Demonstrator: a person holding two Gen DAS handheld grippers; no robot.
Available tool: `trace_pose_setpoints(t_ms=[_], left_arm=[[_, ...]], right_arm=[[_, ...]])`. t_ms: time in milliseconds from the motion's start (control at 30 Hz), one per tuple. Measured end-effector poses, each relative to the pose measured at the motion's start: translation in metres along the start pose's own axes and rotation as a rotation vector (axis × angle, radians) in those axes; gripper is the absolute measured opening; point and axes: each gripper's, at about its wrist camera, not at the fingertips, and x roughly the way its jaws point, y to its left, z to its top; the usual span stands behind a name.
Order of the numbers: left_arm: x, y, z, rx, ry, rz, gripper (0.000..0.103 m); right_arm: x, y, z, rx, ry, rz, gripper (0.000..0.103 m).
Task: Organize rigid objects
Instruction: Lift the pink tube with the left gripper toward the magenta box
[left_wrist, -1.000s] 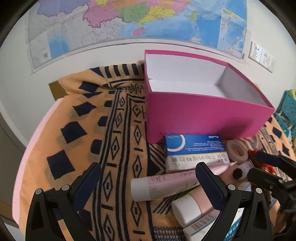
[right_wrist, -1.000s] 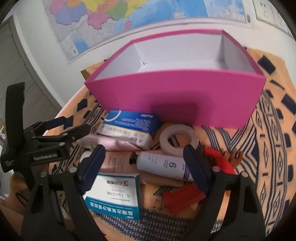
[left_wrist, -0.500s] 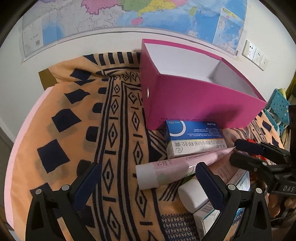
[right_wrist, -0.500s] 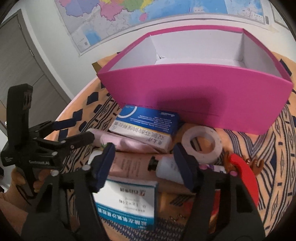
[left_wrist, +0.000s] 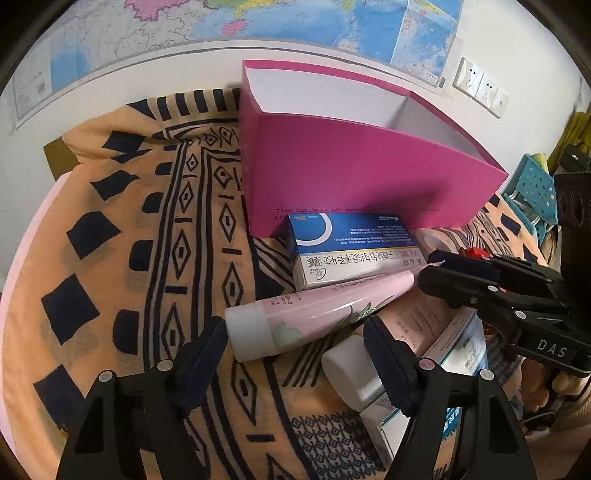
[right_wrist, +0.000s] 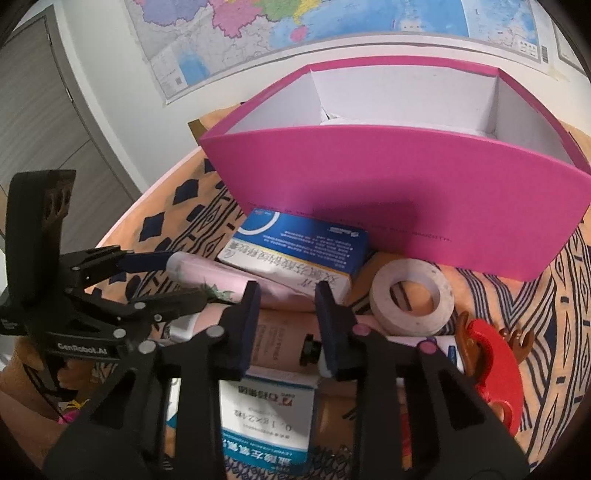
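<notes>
An open magenta box (left_wrist: 354, 173) (right_wrist: 406, 195) stands on the patterned cloth. In front of it lies a pile: a blue-and-white medicine box (left_wrist: 351, 247) (right_wrist: 299, 251), a pink tube (left_wrist: 317, 314) (right_wrist: 218, 277), a beige tube (right_wrist: 280, 347), a white bottle with a black cap (right_wrist: 314, 349), a teal-and-white box (right_wrist: 266, 417) and a tape roll (right_wrist: 412, 295). My left gripper (left_wrist: 295, 362) is open around the pink tube's white cap end. My right gripper (right_wrist: 286, 325) is partly closed, its fingers just above the beige tube and the black cap, holding nothing.
A red hair clip (right_wrist: 491, 369) lies right of the pile. The orange-and-navy cloth (left_wrist: 129, 240) covers the round table. A map (left_wrist: 258, 22) hangs on the wall behind, with wall sockets (left_wrist: 480, 88) and blue crates (left_wrist: 532, 188) to the right.
Both grippers moved forward and down toward the pile. My right gripper's fingers narrowed a good deal. My left gripper came up around the pink tube's cap end.
</notes>
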Motion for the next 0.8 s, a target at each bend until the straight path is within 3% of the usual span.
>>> trace_pose_setpoints(t_ms=[400,633,800], left_arm=[[-0.016,-0.009,0.006,-0.034,-0.042,-0.017,0.077],[-0.045,-0.020,0.023,-0.008,-0.132,-0.025,0.078],[-0.067,-0.029,0.055,0.025,-0.210,-0.035,0.080]], right_arm=[[-0.021,0.001,0.002,0.049,-0.075,-0.004,0.033],[-0.052,0.008,0.013,0.030,-0.141,-0.005,0.033],[-0.080,0.011,0.035,0.016,-0.218,-0.002,0.033]])
